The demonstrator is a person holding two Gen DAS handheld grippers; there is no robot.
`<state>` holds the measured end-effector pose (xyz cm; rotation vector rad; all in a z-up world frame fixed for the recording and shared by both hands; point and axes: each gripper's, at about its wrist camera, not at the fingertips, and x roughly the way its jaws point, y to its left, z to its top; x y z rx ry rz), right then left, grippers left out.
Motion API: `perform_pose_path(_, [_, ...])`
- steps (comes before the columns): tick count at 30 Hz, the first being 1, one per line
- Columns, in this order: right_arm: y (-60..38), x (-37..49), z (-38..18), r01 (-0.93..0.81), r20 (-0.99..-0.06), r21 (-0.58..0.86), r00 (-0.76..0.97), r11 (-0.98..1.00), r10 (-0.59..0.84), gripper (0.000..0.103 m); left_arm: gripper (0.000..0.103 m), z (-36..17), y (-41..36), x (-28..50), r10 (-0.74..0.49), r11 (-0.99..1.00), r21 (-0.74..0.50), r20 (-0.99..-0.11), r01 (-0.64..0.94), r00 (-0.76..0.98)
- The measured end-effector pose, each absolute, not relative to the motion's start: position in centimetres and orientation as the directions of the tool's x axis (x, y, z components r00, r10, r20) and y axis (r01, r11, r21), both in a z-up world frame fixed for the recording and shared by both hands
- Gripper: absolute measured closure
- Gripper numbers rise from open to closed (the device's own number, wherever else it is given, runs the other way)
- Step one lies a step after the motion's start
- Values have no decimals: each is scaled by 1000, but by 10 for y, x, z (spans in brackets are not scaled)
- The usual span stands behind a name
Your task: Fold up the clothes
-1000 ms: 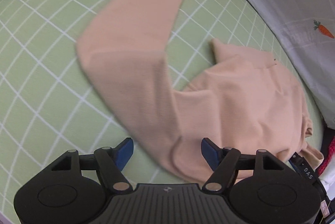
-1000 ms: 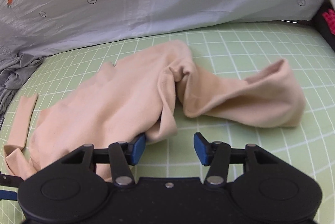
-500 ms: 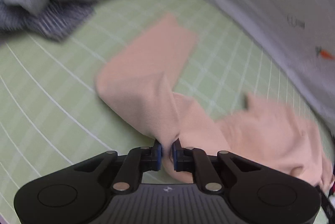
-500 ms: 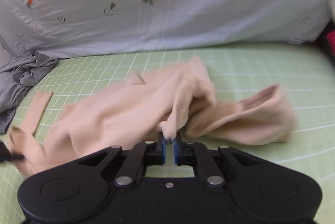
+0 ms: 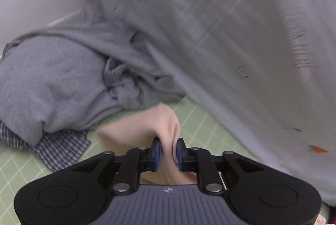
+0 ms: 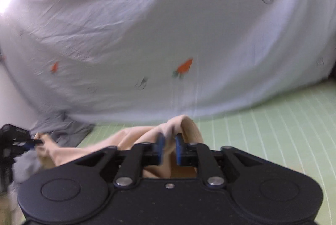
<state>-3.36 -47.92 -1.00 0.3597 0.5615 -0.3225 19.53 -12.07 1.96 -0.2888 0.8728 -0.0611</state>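
Observation:
A peach-coloured garment [image 5: 145, 128] is pinched in both grippers and lifted off the green grid sheet [image 5: 201, 119]. My left gripper [image 5: 168, 151] is shut on a bunched fold of it, with cloth hanging below the blue pads. My right gripper [image 6: 169, 149] is shut on another fold of the garment [image 6: 182, 126]; the cloth stretches left to the left gripper [image 6: 31, 142], which shows at the left edge of the right wrist view. Most of the garment is hidden under the gripper bodies.
A pale quilt with carrot prints [image 6: 168, 35] rises behind the sheet [image 6: 273, 119]. A grey garment pile [image 5: 52, 82] and a blue checked cloth [image 5: 61, 151] lie to the left, close to the held cloth. A grey cloth [image 6: 71, 130] lies by the quilt.
Both grippers went from open to shut on the peach garment, then rose and tilted up. The garment has left the sheet and hangs between them.

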Motion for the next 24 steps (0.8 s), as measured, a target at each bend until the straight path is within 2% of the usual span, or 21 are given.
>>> perform_pose_path(1, [-479, -24, -15, 409, -596, 211, 774, 888, -215, 71, 63, 16, -128, 196, -170, 961, -270, -756, -65, 633])
perform_pose_path(2, [-479, -18, -20, 424, -609, 193, 759, 885, -231, 70, 56, 13, -135, 197, -169, 962, -266, -765, -66, 622])
perform_pose_path(3, [-478, -17, -24, 433, -615, 192, 752, 881, -236, 65, 42, 9, -142, 198, -169, 963, -262, -774, -65, 610])
perform_pose_path(4, [-477, -20, -29, 438, -620, 198, 749, 877, -234, 62, 37, 4, -148, 190, -206, 960, -279, -777, -33, 595])
perform_pose_path(7, [-477, -25, -50, 423, -663, 196, 722, 885, -198, 58, 37, -19, -162, 163, -319, 937, -347, -792, 47, 521])
perform_pose_path(9, [-480, -28, -65, 419, -697, 206, 697, 885, -168, 49, 33, -37, -180, 152, -350, 933, -347, -820, 94, 453])
perform_pose_path(10, [-482, -28, -71, 422, -709, 218, 688, 880, -154, 47, 33, -46, -189, 146, -364, 930, -347, -832, 118, 418])
perform_pose_path(14, [-486, -27, -90, 438, -730, 294, 677, 850, -96, 50, 33, -73, -218, 134, -386, 922, -350, -858, 164, 339])
perform_pose_path(15, [-486, -27, -93, 441, -727, 308, 681, 843, -90, 56, 35, -79, -224, 131, -389, 921, -350, -863, 171, 324])
perform_pose_path(16, [-486, -27, -95, 444, -723, 319, 685, 837, -88, 60, 41, -85, -230, 129, -391, 919, -351, -867, 179, 309])
perform_pose_path(17, [-486, -29, -96, 445, -716, 329, 693, 833, -87, 77, 48, -87, -233, 129, -403, 914, -361, -863, 186, 304])
perform_pose_path(18, [-484, -30, -95, 443, -709, 331, 700, 833, -90, 101, 70, -89, -235, 128, -414, 909, -371, -860, 192, 298])
perform_pose_path(19, [-482, -31, -93, 440, -702, 330, 706, 835, -95, 101, 99, -88, -235, 127, -419, 906, -375, -858, 196, 297])
perform_pose_path(24, [-466, -44, -63, 387, -638, 311, 762, 868, -111, 101, 100, -73, -228, 116, -443, 895, -394, -841, 207, 312])
